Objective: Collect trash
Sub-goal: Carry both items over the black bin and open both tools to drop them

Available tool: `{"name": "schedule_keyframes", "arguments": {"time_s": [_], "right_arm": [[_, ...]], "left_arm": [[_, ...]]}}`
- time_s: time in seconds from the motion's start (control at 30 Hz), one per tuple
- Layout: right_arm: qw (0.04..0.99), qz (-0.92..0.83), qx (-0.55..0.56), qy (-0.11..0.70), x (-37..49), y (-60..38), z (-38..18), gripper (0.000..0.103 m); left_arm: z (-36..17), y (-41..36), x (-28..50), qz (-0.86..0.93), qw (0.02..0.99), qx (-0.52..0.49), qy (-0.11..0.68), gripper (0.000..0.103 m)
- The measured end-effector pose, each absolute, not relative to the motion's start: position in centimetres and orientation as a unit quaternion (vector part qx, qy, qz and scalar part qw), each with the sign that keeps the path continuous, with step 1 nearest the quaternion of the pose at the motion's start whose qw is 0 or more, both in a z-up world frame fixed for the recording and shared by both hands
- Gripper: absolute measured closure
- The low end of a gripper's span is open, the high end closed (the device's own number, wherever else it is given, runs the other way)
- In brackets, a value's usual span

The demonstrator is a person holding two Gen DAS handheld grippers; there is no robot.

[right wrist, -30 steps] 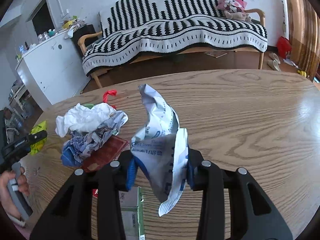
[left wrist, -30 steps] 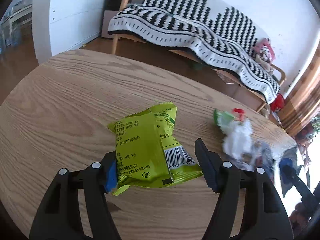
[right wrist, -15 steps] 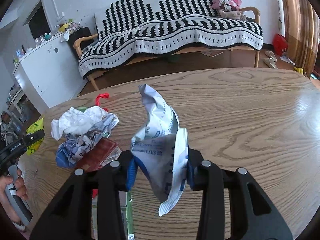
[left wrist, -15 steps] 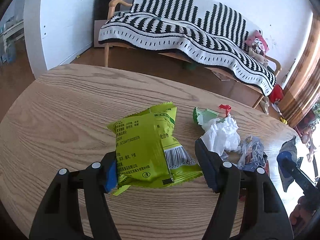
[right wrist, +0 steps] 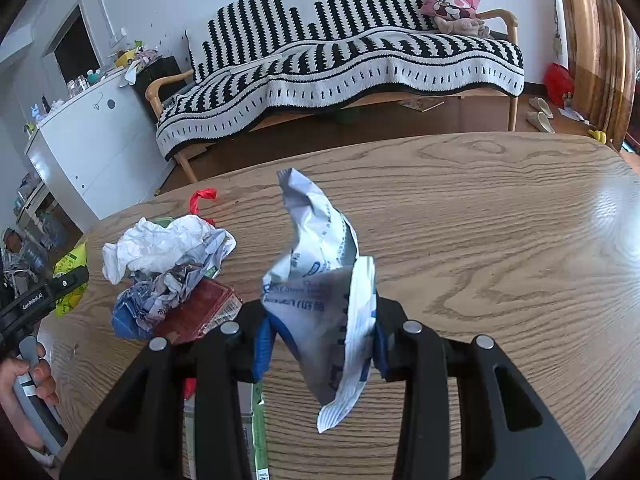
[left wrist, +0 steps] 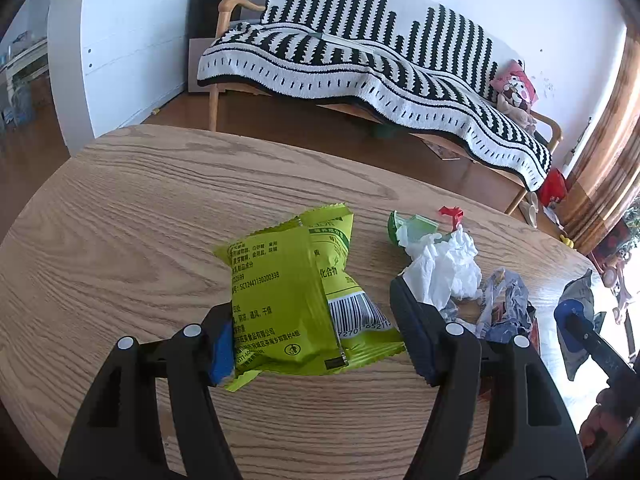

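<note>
Trash sits gathered in a heap point(left wrist: 460, 276) on the wooden worktop point(left wrist: 132, 220), and each tool carries one more piece toward it. In the left wrist view, the left tool point(left wrist: 316, 336) has its jaws partly closed on a green snack packet point(left wrist: 288, 292), pinched across its lower half and held above the worktop; the heap of white tissue, crumpled wrappers, a green scrap and a red scrap lies just ahead and to the right, with the right tool showing at the far right edge. In the right wrist view, the right tool point(right wrist: 320, 344) is clamped narrowly on a crumpled white and blue wrapper point(right wrist: 320, 276) that stands up between the fingers and hangs below them; the heap lies to its left, and a flat carton point(right wrist: 224, 420) lies partly beneath the tool. A hand point(right wrist: 28, 380) grips the left tool's handle at the left edge. The step in hand looks like carrying both pieces to the heap; the next move calls for bringing each over it and opening. Both tools point forward, tilted slightly downward over the worktop.
</note>
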State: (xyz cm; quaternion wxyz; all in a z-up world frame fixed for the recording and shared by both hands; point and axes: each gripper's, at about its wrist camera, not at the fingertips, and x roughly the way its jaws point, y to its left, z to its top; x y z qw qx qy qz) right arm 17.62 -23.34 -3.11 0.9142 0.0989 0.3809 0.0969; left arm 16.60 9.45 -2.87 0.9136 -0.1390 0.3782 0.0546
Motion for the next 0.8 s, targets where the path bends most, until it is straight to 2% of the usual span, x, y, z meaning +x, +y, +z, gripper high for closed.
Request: {"name": "schedule_keyframes", "arguments": {"time_s": [0.5,0.6,0.8], "right_arm": [[0.915,0.095,0.099,0.381,17.8,-23.5,-2.7,0.064],[0.919,0.099,0.105,0.366,17.4,-23.3,-1.2,0.064],[0.936,0.107,0.161,0.294,11.9,-26.1,5.2,0.064]], "left_arm": [[-3.2,8.9,16.7,0.041,0.912,-0.133,0.385,0.036],[-2.2,8.0,16.2,0.03,0.917,-0.13,0.375,0.036],[1.6,4.1,13.2,-0.014,0.937,-0.116,0.33,0.036]]}}
